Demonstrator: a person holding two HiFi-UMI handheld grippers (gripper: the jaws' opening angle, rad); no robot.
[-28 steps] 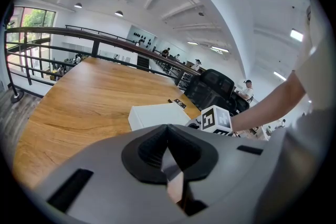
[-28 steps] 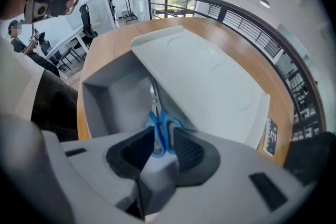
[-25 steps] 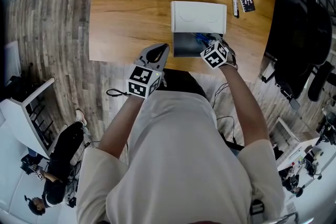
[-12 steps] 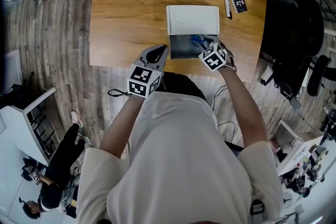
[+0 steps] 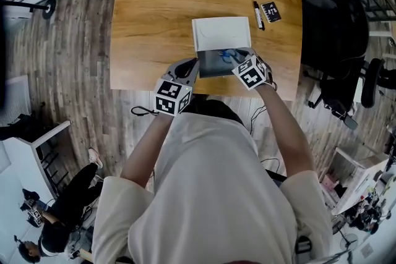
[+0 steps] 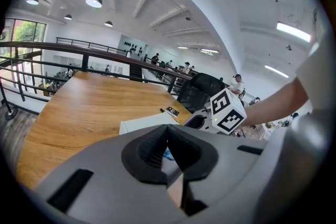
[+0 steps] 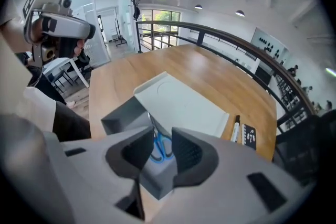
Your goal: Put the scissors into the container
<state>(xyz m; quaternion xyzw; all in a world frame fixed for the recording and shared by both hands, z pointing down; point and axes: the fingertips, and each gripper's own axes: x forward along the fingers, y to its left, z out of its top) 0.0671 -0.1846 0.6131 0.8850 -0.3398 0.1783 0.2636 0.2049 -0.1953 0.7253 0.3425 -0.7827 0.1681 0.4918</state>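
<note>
As before, scissors point(image 5: 228, 56) inside container point(image 5: 208, 65)

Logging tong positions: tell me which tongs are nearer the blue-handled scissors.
Right. The right tongs hang open right beside the blue-handled scissors in the grey container; the left tongs sit shut outside its left wall.

Bright, even light from lamps point(image 6: 94, 1) high above the left tongs point(image 6: 167, 131); soft shadows, fisheye-bent edges, dark corners.
</note>
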